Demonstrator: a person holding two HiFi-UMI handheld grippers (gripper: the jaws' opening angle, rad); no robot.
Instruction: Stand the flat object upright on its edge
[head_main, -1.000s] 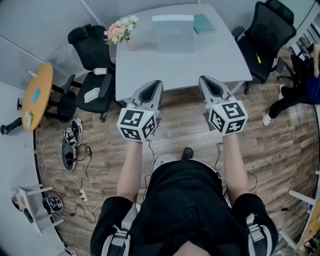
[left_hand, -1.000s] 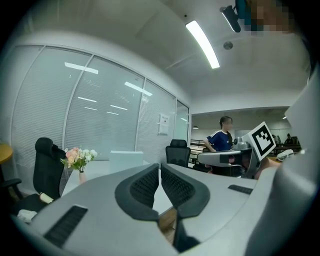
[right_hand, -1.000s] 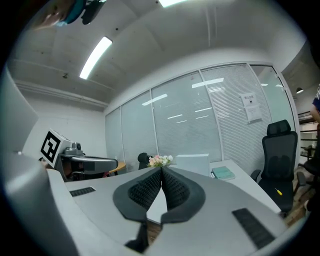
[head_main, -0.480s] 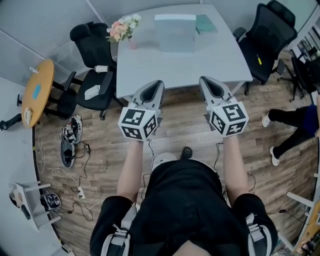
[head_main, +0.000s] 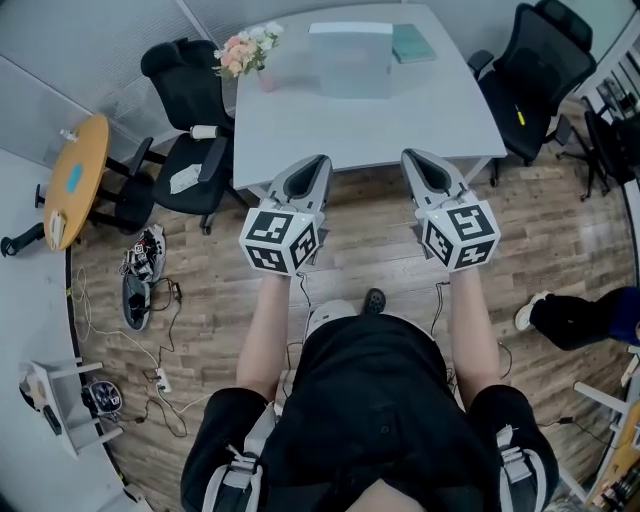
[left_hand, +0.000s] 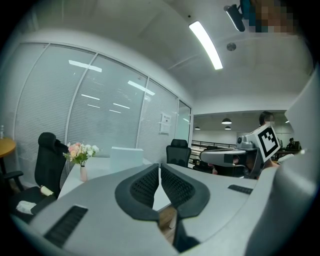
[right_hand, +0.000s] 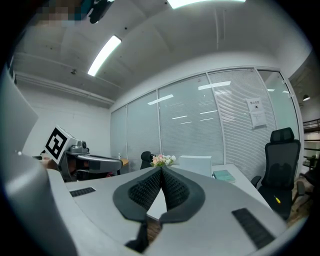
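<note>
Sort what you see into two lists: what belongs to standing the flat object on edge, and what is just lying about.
For the job: teal book, lying flat (likely the object); white table; left gripper, right gripper, both shut, empty.
Lying about: flower vase; pale box; black chair; shoes; round wooden table.

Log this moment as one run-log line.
stage: before pickup | left gripper: shut, empty | right gripper: shut, empty | teal book: lying flat on white table, untouched
</note>
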